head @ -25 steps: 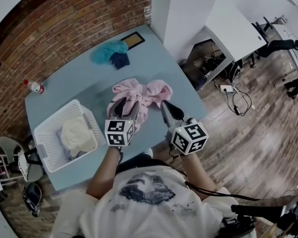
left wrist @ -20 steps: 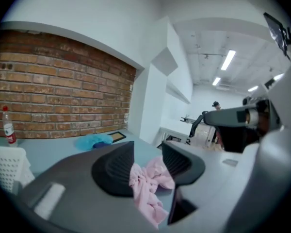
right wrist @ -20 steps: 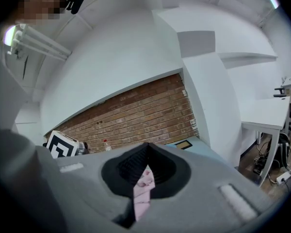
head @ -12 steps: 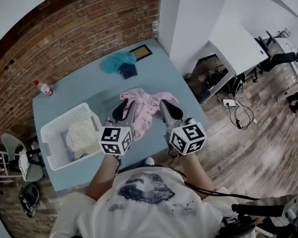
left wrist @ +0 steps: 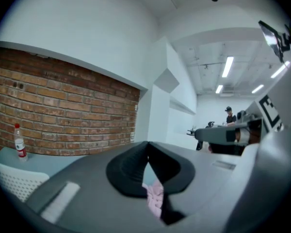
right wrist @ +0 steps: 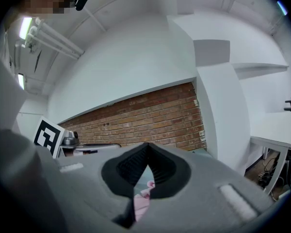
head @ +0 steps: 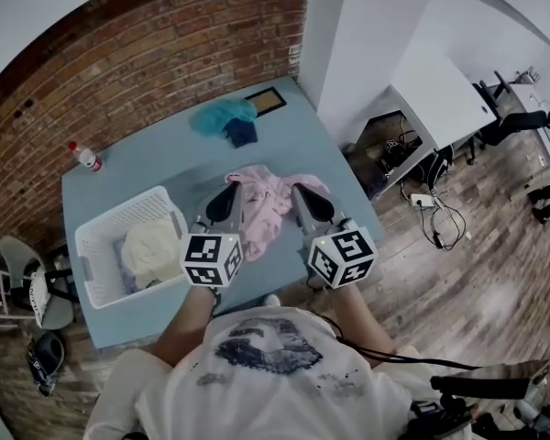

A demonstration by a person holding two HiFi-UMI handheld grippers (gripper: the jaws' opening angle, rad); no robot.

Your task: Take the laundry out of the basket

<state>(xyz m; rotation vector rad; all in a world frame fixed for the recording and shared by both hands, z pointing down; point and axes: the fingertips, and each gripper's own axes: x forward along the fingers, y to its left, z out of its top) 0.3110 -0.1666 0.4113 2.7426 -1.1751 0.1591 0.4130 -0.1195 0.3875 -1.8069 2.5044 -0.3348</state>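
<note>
Your left gripper has just been closing, and its jaws now meet with a fold of the pink garment pinched between them. Your right gripper is clamped tight on another part of the same garment. The pink cloth hangs between the two grippers, to the right of the basket and outside it, over the blue tabletop. A cream piece of laundry lies inside the basket, against its right wall. Beyond the basket, towards the brick wall, a teal cloth sits on the tabletop, and a bottle stands near the basket's far corner.
</note>
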